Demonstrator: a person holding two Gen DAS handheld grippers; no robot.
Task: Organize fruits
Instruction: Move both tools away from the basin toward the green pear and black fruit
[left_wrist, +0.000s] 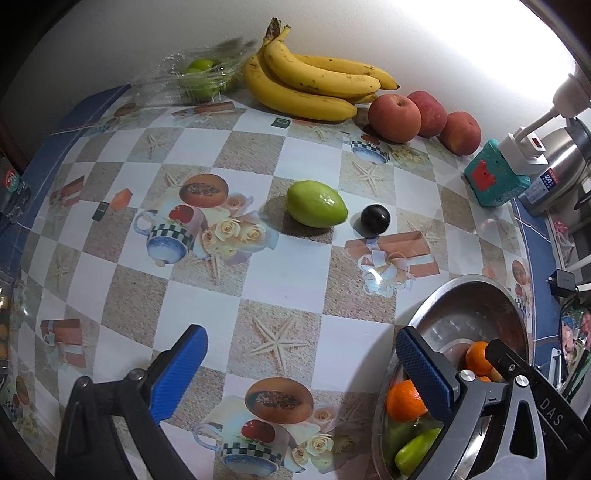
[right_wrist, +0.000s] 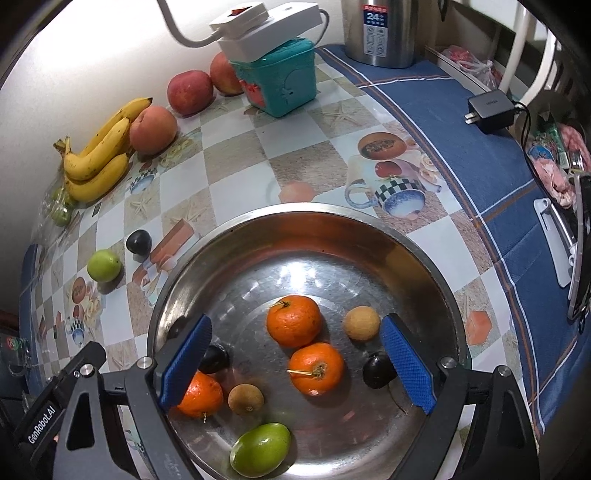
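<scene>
- two loose fruits lie on the table outside the steel bowl (right_wrist: 436, 258): a green fruit (left_wrist: 316, 203) and, just beside it, a small dark plum (left_wrist: 375, 220).
- i judge the green fruit firm, smooth and a little slippery, light enough for one grip; taking it across its narrower middle, not over the pointed ends, looks safest.
- the plum looks softer-skinned, round and apt to roll, so a gentle squeeze across its widest part would suit it.
- both lie ahead of the left gripper (left_wrist: 299, 369) and well apart from it, with bare checked cloth between; its jaws stand wide apart and hold nothing.
- inside the bowl sit three oranges (right_wrist: 293, 320), two brownish round fruits (right_wrist: 361, 322), two dark plums and another green fruit (right_wrist: 260, 449), all loose on the shiny bottom.
- the right gripper (right_wrist: 295, 365) hangs over the bowl with its jaws apart; one orange (right_wrist: 316, 368) lies between the blue pads, but they do not press on it, so nothing is held.
- farther back by the wall lie a banana bunch (left_wrist: 314, 81), three apples (left_wrist: 394, 117) and a clear plastic box of green fruits (left_wrist: 201, 75); the bananas bruise easily and are best lifted near the stem.
- at the table's edge stand a teal box (right_wrist: 280, 85) with a white power strip (right_wrist: 266, 26) on it, and a steel flask (right_wrist: 384, 29).
</scene>
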